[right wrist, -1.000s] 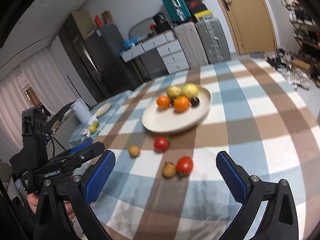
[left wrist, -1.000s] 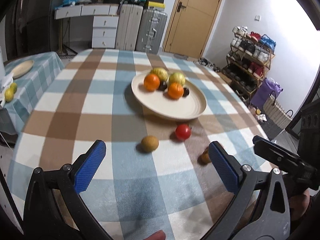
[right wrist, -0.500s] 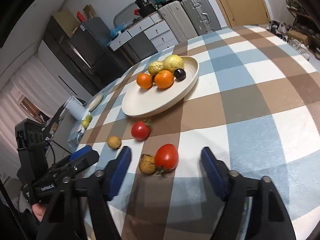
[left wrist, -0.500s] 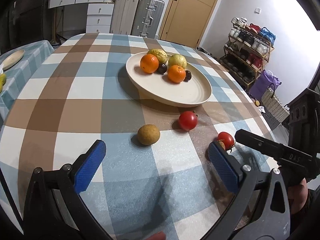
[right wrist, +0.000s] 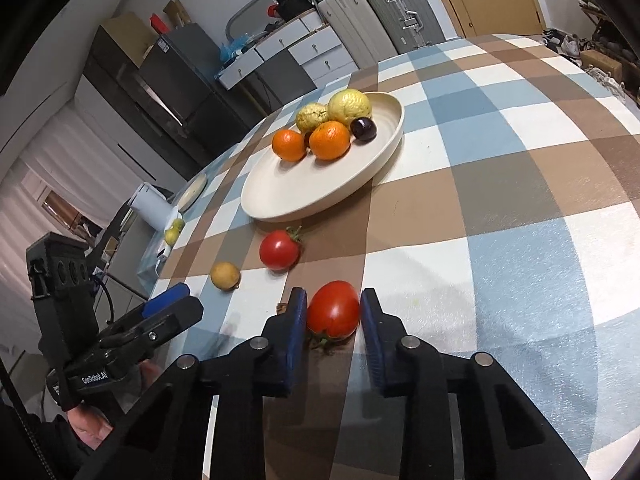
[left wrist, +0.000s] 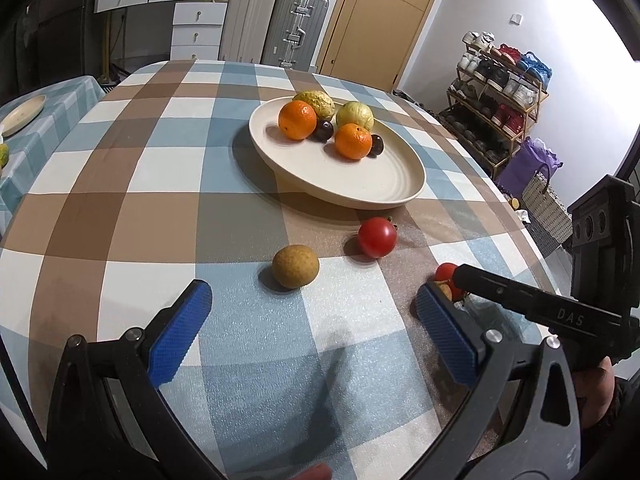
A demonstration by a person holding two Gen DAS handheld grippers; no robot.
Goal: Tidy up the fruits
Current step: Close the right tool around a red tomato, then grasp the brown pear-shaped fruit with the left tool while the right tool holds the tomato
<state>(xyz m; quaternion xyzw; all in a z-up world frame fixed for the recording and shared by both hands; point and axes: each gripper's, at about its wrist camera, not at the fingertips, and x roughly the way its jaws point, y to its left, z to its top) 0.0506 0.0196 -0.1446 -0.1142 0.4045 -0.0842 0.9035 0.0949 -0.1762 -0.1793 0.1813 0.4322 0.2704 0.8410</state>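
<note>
Checked tablecloth (left wrist: 168, 184) in blue, brown, white covers table. Two suitcases (left wrist: 276, 24) upright at 12 o'clock, beside white drawer unit (left wrist: 196, 28) at 11. Wooden door (left wrist: 384, 16) at 1 o'clock. Shoe rack (left wrist: 496, 92) at 2, purple bag (left wrist: 524, 164) just below. Dark fridge (right wrist: 176, 76) at 10 in right view.

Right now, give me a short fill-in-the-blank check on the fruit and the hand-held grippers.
The right hand-held gripper is closed on a red ____.
The cream round plate holds ____ oranges.
The left hand-held gripper holds ____.
The small round brown fruit lies on the checked ____, outside the plate.
Missing: tomato; two; nothing; tablecloth
</note>
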